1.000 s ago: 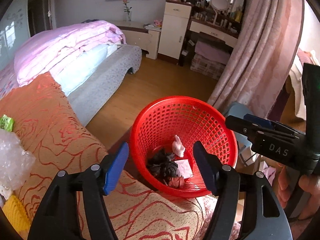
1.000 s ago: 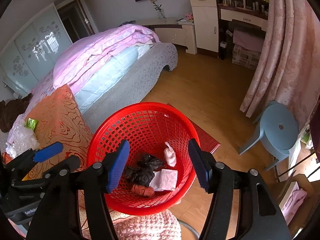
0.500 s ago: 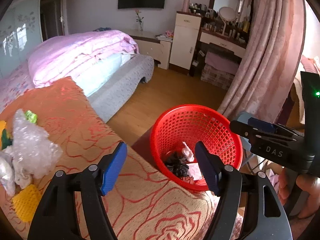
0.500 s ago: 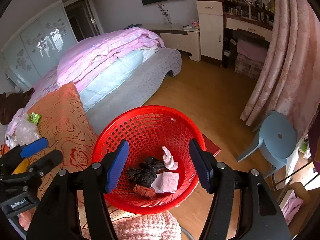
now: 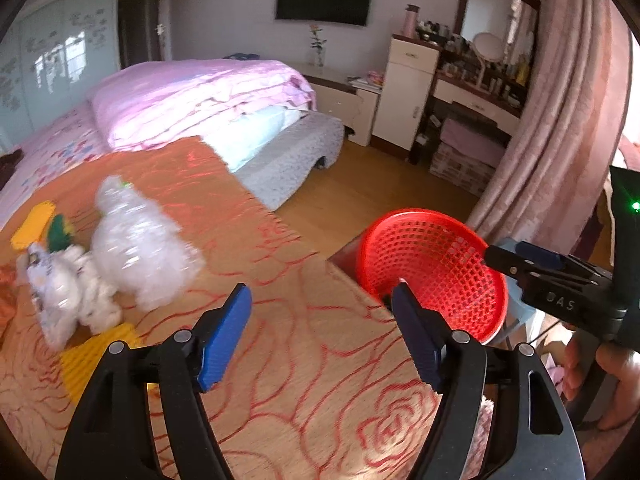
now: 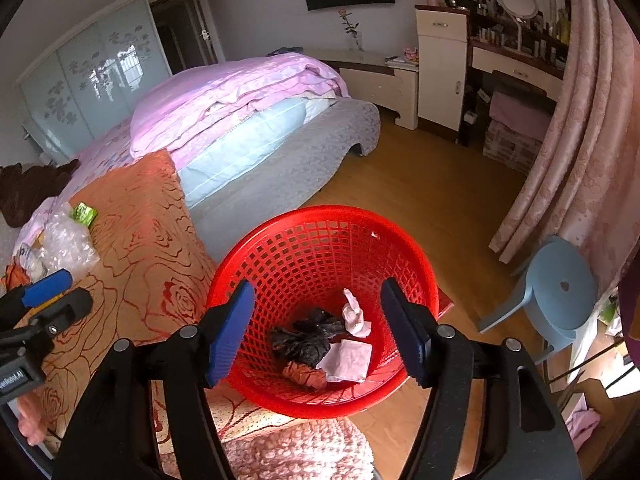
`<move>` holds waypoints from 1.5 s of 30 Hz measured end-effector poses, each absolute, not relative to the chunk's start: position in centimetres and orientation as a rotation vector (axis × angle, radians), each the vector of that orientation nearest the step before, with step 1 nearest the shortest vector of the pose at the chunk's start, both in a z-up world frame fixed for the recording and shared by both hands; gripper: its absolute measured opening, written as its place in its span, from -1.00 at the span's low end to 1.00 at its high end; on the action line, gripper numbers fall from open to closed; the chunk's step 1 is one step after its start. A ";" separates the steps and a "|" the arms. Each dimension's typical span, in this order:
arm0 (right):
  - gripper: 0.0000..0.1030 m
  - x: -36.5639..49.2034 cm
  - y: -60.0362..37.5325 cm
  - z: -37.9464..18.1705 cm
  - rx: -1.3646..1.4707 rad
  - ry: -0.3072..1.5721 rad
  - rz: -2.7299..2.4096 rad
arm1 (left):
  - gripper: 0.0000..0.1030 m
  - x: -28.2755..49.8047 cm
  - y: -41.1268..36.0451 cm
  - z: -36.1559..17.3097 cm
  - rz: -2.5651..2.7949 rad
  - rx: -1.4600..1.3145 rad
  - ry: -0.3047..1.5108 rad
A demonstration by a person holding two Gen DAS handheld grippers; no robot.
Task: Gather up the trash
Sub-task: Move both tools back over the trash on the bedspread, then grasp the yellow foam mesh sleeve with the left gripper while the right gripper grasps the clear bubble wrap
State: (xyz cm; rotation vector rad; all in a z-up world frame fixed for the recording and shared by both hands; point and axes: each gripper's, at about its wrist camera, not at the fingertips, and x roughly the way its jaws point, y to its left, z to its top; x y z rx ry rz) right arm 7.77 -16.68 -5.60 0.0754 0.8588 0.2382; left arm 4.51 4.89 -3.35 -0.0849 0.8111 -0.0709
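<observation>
- Currently the left claw (image 5: 320,320) is apart and empty, over the orange cloth (image 5: 280,360); its opening holds about steady.
- Right claw (image 6: 318,326) apart, jaws opening, nothing between them, above the red basket (image 6: 320,220).
- Basket holds a black bag (image 6: 306,340) and paper (image 6: 348,360).
- Bubble wrap (image 5: 136,240) and scraps lie on the cloth.
</observation>
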 end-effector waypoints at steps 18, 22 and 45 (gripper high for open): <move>0.35 6.2 -13.8 -5.2 0.017 0.846 0.325 | 0.42 -0.5 16.3 -3.2 0.227 -0.209 0.797; 0.36 6.3 -13.9 -5.2 0.020 0.850 0.329 | 0.42 -0.1 17.1 -4.0 0.227 -0.228 0.822; 0.36 6.4 -13.5 -5.7 0.011 0.863 0.328 | -0.42 -0.1 18.2 -5.6 0.240 -0.215 0.837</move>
